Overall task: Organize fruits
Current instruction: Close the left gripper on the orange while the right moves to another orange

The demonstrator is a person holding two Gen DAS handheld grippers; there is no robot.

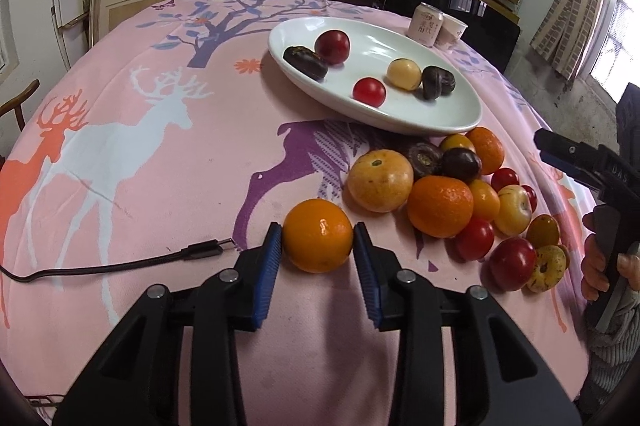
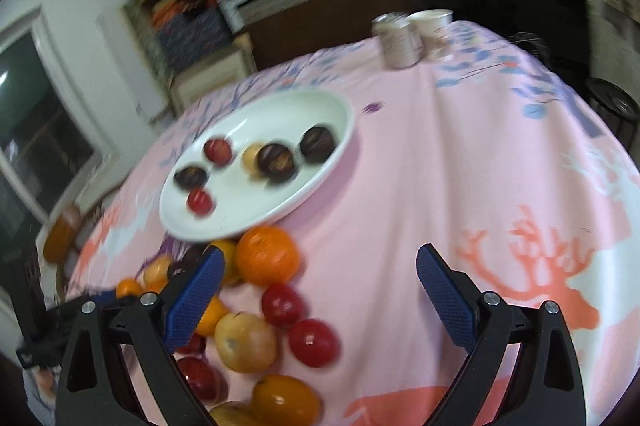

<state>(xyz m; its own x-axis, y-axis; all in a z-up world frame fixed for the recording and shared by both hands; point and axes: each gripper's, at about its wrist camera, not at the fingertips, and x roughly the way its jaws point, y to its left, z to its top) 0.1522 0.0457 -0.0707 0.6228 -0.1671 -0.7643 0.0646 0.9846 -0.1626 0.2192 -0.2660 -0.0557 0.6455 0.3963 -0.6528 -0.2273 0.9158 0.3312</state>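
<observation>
The left claw (image 1: 318, 246) clamps an orange (image 1: 318, 234) between its blue pads, the fruit sitting just ahead of the fingers on the pink deer-print counter (image 1: 160, 153). The step in hand appears to be moving fruit from the pile (image 1: 452, 197) ahead and to the right onto the white plate (image 1: 452, 117) farther ahead, which already holds a few pieces. Next, likely a lift and carry forward over the rim. The right claw (image 2: 320, 286) hangs wide and empty, the pile to its left. A can (image 1: 426, 25) beyond the plate bears Chinese characters, too small to read.
</observation>
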